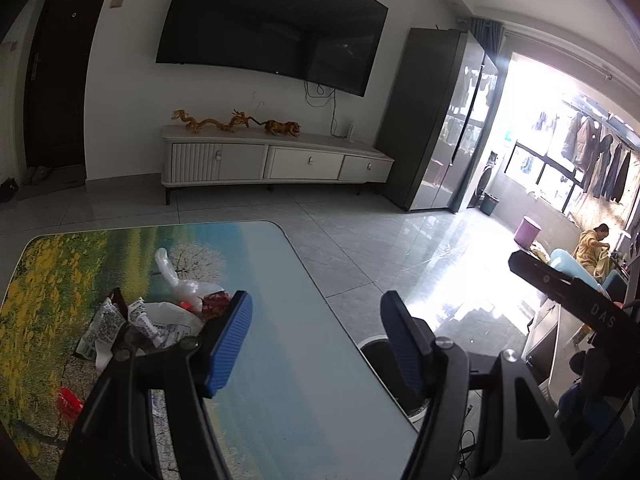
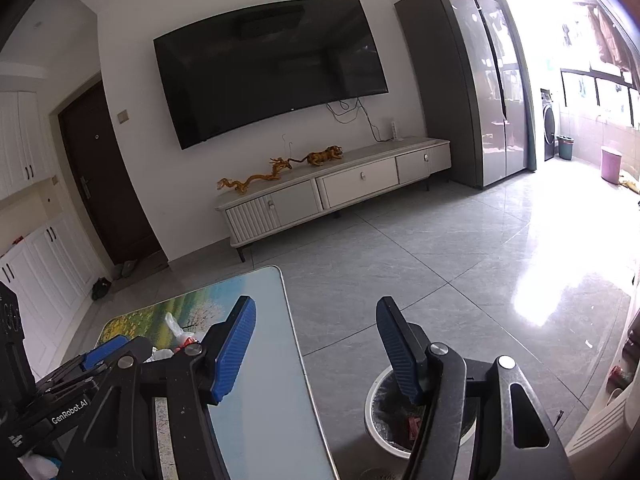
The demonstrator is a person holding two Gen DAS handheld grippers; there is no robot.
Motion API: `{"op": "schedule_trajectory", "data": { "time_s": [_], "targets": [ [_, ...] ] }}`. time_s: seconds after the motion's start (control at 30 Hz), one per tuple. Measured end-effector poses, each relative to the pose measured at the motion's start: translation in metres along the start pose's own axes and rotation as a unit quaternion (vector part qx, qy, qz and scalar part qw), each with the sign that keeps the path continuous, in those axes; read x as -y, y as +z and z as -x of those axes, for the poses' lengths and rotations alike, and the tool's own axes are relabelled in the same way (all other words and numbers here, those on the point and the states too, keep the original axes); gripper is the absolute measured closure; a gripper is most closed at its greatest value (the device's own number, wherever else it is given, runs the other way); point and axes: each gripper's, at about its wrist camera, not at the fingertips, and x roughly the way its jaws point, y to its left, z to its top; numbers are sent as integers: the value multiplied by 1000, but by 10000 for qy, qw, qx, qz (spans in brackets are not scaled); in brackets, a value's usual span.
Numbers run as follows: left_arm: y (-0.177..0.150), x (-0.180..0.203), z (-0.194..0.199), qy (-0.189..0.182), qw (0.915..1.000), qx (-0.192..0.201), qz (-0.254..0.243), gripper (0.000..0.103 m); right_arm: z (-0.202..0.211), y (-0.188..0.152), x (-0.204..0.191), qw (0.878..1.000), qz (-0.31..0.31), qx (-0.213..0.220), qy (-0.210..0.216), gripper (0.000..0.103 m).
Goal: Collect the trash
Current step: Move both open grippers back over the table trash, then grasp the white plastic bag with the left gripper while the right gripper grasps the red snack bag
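A: Left wrist view first — how does the left gripper (image 1: 316, 344) sit?

B: Tilted somewhat downward over the rectangular table with a printed landscape top (image 1: 280, 360), its blue ribbed pads apart and nothing between them. The heap of crumpled white and red snack wrappers and plastic bags (image 1: 156, 320) lies on the table just left of the left pad. Part of the round dark-lined waste bin (image 1: 376, 354) shows on the floor past the table's right edge, behind the right pad.

A: Anything only this view gives?

B: The black body of the right gripper (image 1: 560, 284) reaching in from the right edge, and a seated person in yellow far off by the bright balcony.

A: And the right wrist view?

B: The right gripper (image 2: 316, 344) also points down a little, pads apart and empty — one over the table's edge, the other over the bin, whose dark contents show here. The left gripper appears low at the left, beside the wrappers, which are mostly hidden.
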Motion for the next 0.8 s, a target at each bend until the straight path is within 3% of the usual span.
{"op": "schedule_trajectory", "data": {
  "time_s": [0.27, 0.5, 0.6, 0.8],
  "targets": [
    [-15, -95, 47, 602, 9973, 260, 329, 38, -12, -3, -48, 9989, 321, -72, 339, 43],
    [-30, -183, 69, 1096, 9899, 300, 853, 38, -44, -22, -89, 9949, 593, -459, 668, 43],
    [-37, -202, 66, 1118, 9887, 218, 974, 38, -60, -31, -100, 9929, 647, -680, 735, 43],
    [-55, -213, 29, 764, 9908, -277, 1086, 38, -89, -44, -114, 9896, 705, -1016, 732, 43]
  ]
}}
